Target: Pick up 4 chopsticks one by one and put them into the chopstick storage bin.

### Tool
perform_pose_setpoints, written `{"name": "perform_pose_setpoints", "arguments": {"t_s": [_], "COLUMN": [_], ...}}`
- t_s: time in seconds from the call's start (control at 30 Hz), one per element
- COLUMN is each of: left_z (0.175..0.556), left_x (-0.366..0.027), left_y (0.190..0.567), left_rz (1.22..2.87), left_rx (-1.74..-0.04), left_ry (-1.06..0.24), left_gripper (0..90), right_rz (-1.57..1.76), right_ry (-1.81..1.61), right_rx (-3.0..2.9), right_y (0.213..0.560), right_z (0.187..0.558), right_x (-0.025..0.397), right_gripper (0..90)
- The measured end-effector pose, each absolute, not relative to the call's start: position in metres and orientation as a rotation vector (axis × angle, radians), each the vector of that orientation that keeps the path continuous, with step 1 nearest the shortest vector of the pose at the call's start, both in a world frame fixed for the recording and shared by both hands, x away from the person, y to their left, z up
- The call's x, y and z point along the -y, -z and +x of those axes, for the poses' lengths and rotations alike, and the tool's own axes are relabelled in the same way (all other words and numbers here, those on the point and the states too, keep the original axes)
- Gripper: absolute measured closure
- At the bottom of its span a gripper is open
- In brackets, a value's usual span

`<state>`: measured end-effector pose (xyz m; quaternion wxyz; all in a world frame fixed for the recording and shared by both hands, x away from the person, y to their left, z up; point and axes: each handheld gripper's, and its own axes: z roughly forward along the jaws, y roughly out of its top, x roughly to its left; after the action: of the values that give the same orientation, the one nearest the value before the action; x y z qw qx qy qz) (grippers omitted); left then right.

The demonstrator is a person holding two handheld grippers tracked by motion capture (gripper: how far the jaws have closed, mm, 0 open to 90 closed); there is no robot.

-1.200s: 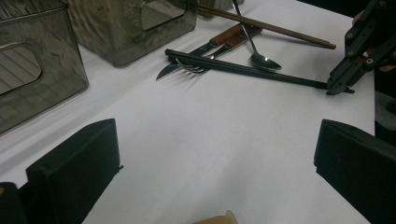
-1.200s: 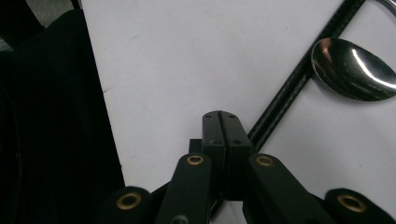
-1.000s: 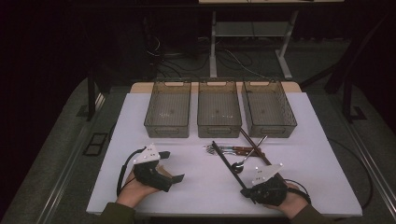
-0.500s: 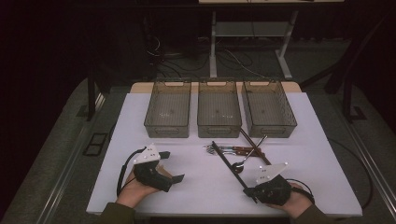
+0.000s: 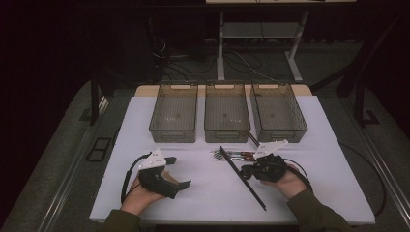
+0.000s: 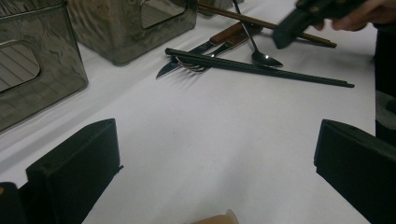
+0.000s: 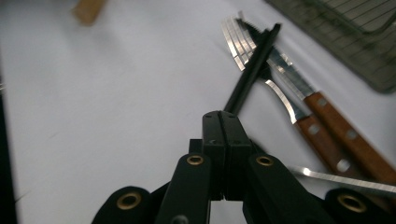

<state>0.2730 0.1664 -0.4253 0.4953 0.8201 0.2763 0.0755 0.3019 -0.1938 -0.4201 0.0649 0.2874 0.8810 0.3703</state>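
A pair of black chopsticks (image 5: 241, 176) lies slantwise on the white table (image 5: 208, 193), its far end across a small heap of cutlery (image 5: 232, 154). The heap holds a fork (image 7: 232, 35), wood-handled knives (image 7: 345, 135), a spoon (image 6: 264, 58) and brown chopsticks (image 6: 243, 18). My right gripper (image 5: 246, 171) is shut, its tips right over the black chopsticks (image 7: 252, 70); I cannot tell whether it touches them. My left gripper (image 5: 180, 171) rests open on the table to the left, jaws wide apart around bare tabletop (image 6: 210, 163).
Three clear, empty bins stand side by side at the back: left (image 5: 174, 113), middle (image 5: 226, 113), right (image 5: 278, 111). The person's hands and sleeves come in at the near edge. A cable loops behind each gripper. Dark floor surrounds the table.
The right gripper has moved forward from the near edge to the black chopsticks. The left gripper and the cutlery have stayed put.
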Motion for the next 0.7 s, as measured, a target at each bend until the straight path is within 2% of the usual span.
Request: {"name": "perform_pose_setpoints", "arguments": {"t_s": [0.27,0.7], "left_z": [0.273,0.273], "left_x": [-0.167,-0.167], "left_y": [0.425,0.426], "left_rz": [1.988,1.989], "left_rx": [-0.665,-0.668], "left_ry": [-0.182,-0.179], "left_gripper": [0.0,0.0], "right_rz": [0.884,0.892], "right_ry": [-1.029,-0.984], "right_rx": [-2.667,-2.670], "right_y": [0.434,0.443], "right_z": [0.324,0.331], "right_x": [0.176,0.160], "right_gripper": [89.4,89.4]}}
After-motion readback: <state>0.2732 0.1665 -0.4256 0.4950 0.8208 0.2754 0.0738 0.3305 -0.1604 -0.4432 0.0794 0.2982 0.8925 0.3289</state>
